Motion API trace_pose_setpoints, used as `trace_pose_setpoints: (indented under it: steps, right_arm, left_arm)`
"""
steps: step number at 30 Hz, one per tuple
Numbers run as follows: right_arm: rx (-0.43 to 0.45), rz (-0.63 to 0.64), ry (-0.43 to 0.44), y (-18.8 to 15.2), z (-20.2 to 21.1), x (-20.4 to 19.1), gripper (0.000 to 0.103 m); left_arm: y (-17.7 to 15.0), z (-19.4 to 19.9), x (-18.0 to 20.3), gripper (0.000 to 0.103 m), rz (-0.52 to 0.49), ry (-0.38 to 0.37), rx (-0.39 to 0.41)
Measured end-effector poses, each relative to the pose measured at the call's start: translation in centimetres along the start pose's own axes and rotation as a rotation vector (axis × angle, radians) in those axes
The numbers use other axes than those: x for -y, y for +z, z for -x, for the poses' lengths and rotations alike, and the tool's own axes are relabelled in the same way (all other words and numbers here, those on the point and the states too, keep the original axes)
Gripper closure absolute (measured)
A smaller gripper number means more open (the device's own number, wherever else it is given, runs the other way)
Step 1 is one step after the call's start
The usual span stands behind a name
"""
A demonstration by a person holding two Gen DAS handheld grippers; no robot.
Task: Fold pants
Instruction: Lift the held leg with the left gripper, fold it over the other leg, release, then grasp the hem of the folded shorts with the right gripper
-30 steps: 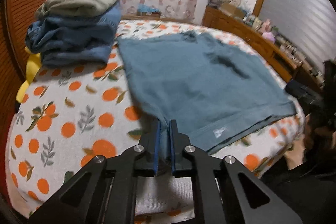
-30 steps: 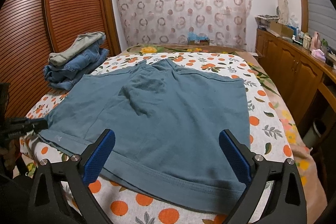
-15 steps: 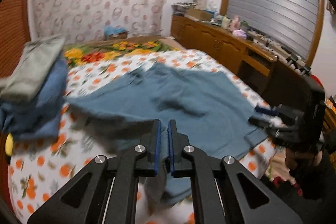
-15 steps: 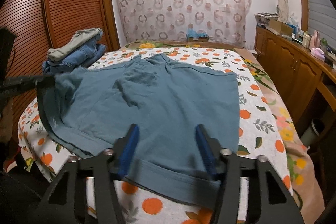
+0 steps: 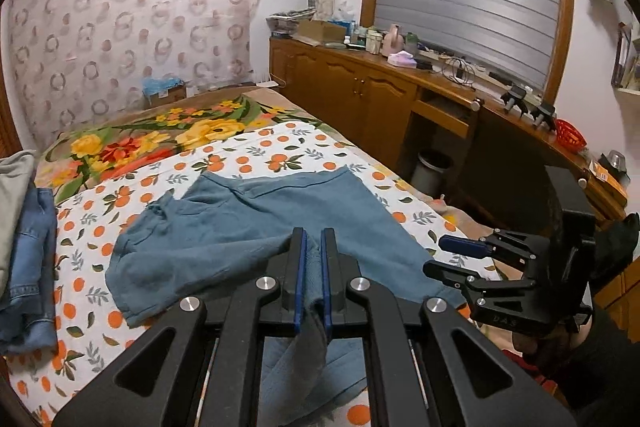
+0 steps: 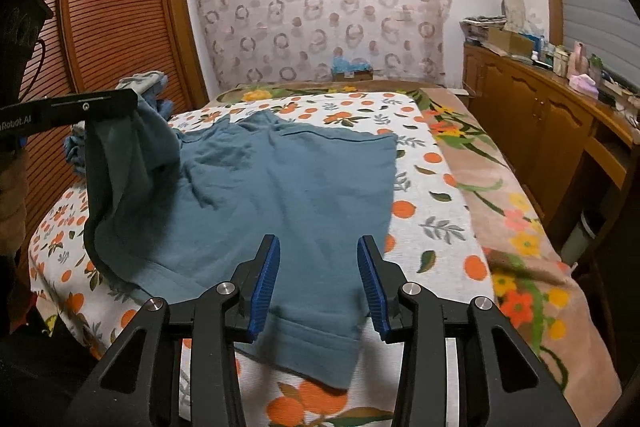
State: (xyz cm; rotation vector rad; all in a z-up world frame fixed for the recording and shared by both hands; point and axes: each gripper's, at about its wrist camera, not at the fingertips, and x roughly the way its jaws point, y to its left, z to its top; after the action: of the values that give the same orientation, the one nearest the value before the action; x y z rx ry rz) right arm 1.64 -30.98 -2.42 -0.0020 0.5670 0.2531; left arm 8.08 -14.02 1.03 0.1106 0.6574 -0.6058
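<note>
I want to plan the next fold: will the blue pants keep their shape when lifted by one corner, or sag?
Likely sag. The blue pants already drape and hang in loose folds where the left gripper lifts their corner. They probably drag rather than slide cleanly: the soft cloth wrinkles against the orange-print sheet. They seem light, since one pinch holds them.

Matt blue cloth pants (image 6: 288, 187) – printed cotton-like bedsheet (image 6: 432, 195), glossy wooden cabinet (image 6: 532, 119).
</note>
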Motion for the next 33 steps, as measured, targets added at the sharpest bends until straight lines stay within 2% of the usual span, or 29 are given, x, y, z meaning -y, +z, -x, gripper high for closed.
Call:
trace_pose_setpoints:
  steps: [8, 11, 14, 15, 16, 17, 19, 20, 26, 31, 33]
  right_arm:
    - [0.004, -0.008, 0.005, -0.7, 0.4, -1.2, 0.061]
    - [0.007, -0.013, 0.009, -0.5, 0.7, -0.4, 0.061]
    - [0.007, -0.019, 0.008, -0.6, 0.8, -0.3, 0.061]
    - [0.006, -0.024, 0.01, -0.3, 0.7, 0.0, 0.061]
    - [0.006, -0.028, 0.011, -0.2, 0.7, 0.2, 0.061]
    - [0.007, -0.03, 0.012, -0.2, 0.6, 0.2, 0.061]
    - [0.005, -0.033, 0.016, 0.0, 0.4, 0.2, 0.061]
    - [0.004, -0.034, 0.018, 0.1, 0.3, 0.2, 0.061]
    - [-0.005, -0.027, 0.043, 0.4, -0.4, -0.4, 0.061]
    - [-0.013, -0.001, 0.088, 0.8, -1.4, -1.9, 0.061]
    - [-0.021, 0.014, 0.112, 0.9, -2.0, -2.6, 0.064]
  left_arm:
    - [0.7, -1.3, 1.3, 0.095, -0.009, -0.007, -0.016]
    - [0.6, -1.8, 1.6, 0.092, -0.018, 0.036, -0.015]
    - [0.4, -1.9, 1.5, 0.076, -0.017, 0.047, -0.012]
    - [0.4, -1.8, 1.4, 0.063, -0.019, 0.057, -0.006]
    - [0.3, -1.7, 1.3, 0.054, -0.02, 0.064, 0.006]
    - [0.3, -1.6, 1.1, 0.051, -0.02, 0.065, 0.01]
    - [0.2, -1.4, 0.6, 0.027, -0.008, 0.07, 0.019]
    - [0.1, -1.2, 0.3, 0.023, -0.001, 0.07, 0.027]
    - [-1.3, -0.8, -1.8, 0.022, 0.028, 0.133, 0.024]
    - [-3.1, -0.6, -3.7, 0.022, 0.056, 0.168, -0.006]
    - [-4.0, -0.8, -4.3, 0.022, 0.062, 0.179, -0.028]
